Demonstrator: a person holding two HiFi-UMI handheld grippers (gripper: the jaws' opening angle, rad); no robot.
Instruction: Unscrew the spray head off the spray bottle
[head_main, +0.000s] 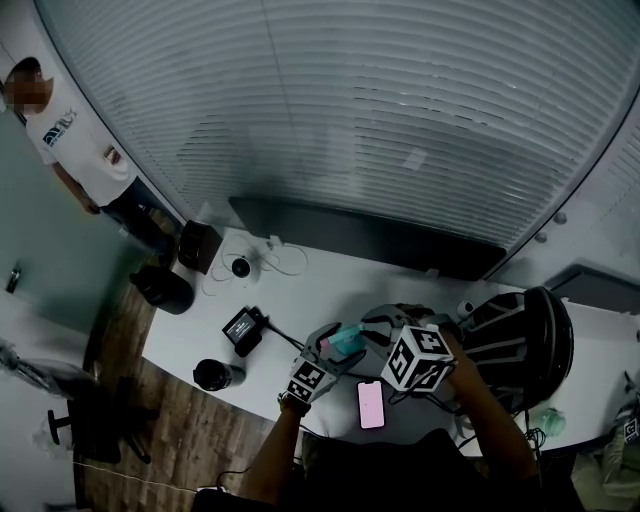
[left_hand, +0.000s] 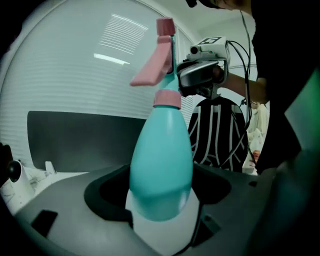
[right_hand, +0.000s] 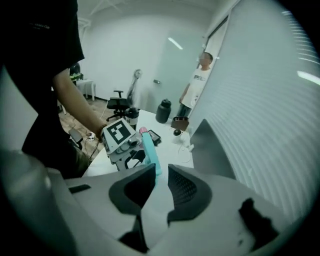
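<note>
A teal spray bottle (left_hand: 161, 160) with a pink spray head (left_hand: 159, 52) stands upright between the jaws of my left gripper (left_hand: 160, 182), which is shut on its wide lower body. In the head view the bottle (head_main: 346, 342) sits between the left gripper (head_main: 326, 352) and the right gripper (head_main: 384, 326) over the white table (head_main: 190, 335). My right gripper (left_hand: 202, 72) is level with the spray head, just beside it. In the right gripper view its jaws (right_hand: 160, 169) stand close together; the bottle's top end (right_hand: 151, 152) reaches their tips, touching one jaw with a gap to the other.
A phone with a pink screen (head_main: 371, 403) lies near the table's front edge. A black tumbler (head_main: 215, 374) and a small black device (head_main: 243, 326) sit to the left, a black striped chair (head_main: 522, 335) to the right. A person (head_main: 85, 150) stands far left.
</note>
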